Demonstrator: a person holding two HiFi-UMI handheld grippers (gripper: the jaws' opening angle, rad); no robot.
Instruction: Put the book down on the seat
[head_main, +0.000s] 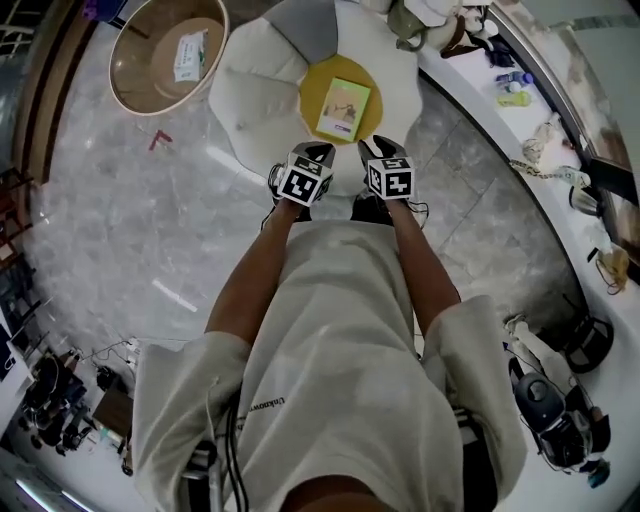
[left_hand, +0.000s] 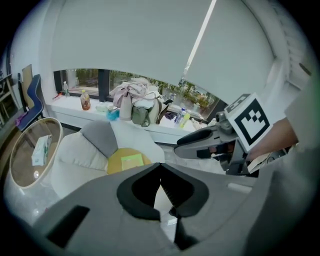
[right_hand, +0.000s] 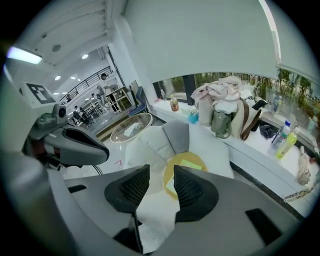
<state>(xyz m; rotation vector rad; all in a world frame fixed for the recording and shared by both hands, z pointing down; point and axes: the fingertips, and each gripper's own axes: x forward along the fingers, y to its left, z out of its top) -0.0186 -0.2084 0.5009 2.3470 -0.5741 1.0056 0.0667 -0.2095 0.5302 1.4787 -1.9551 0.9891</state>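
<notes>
Grey marbled floor (head_main: 110, 220); round glass-topped table (head_main: 118, 88) ahead-left of the left gripper (head_main: 318, 152); curved white window ledge (head_main: 500, 125) to the right of the right gripper (head_main: 380, 146); long window (left_hand: 85, 80) beneath drawn white blind (left_hand: 130, 40).

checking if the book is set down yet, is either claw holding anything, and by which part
Nothing is held. The book lies flat on the yellow seat. The left claw is shut on nothing and the right claw is open and empty.

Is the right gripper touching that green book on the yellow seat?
Apart. The right gripper view shows the right gripper with jaws open and empty, while the book lies farther off on the yellow seat.
</notes>
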